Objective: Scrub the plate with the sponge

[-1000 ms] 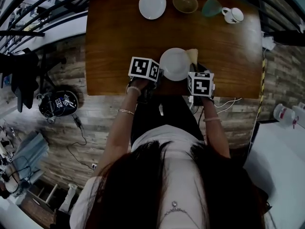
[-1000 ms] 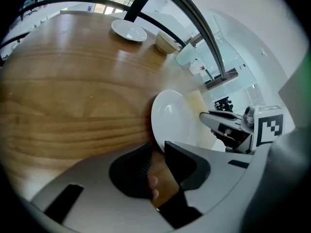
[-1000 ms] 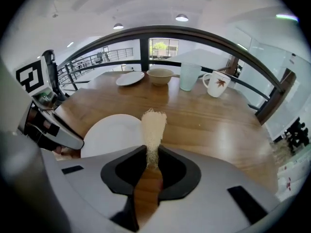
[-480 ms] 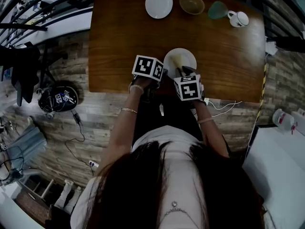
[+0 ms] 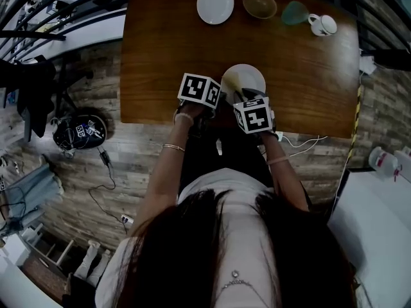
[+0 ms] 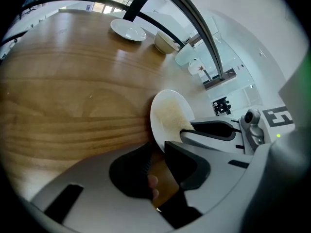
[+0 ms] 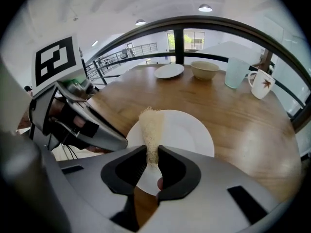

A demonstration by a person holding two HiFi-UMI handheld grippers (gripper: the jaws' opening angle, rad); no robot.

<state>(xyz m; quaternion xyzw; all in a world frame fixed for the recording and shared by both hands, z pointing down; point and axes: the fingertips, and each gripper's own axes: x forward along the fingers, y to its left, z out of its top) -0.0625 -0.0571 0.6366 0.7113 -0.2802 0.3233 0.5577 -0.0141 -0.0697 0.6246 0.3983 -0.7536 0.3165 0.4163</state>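
Observation:
A white plate (image 5: 249, 77) is at the near edge of the wooden table (image 5: 160, 50). My left gripper (image 5: 214, 99) is shut on the plate's left rim (image 6: 156, 130), which runs between its jaws (image 6: 156, 154). My right gripper (image 5: 246, 102) is shut on a pale yellow sponge (image 7: 151, 128), squeezed thin between its jaws (image 7: 152, 160). The sponge lies against the plate's face (image 7: 187, 132), on its left half, and shows as a yellowish patch (image 6: 172, 119) in the left gripper view. The left gripper's fingers (image 7: 99, 136) sit just left of the sponge.
Along the table's far edge stand a small white plate (image 5: 215, 4), a tan bowl (image 5: 259, 4), a pale green cup (image 5: 292, 11) and a white mug (image 5: 321, 24). Bare wood (image 6: 73, 101) stretches left of the plate. The floor drops off right behind my grippers.
My right gripper has moved left, bringing the sponge from the plate's right side onto its face. The left gripper has kept its hold on the rim.

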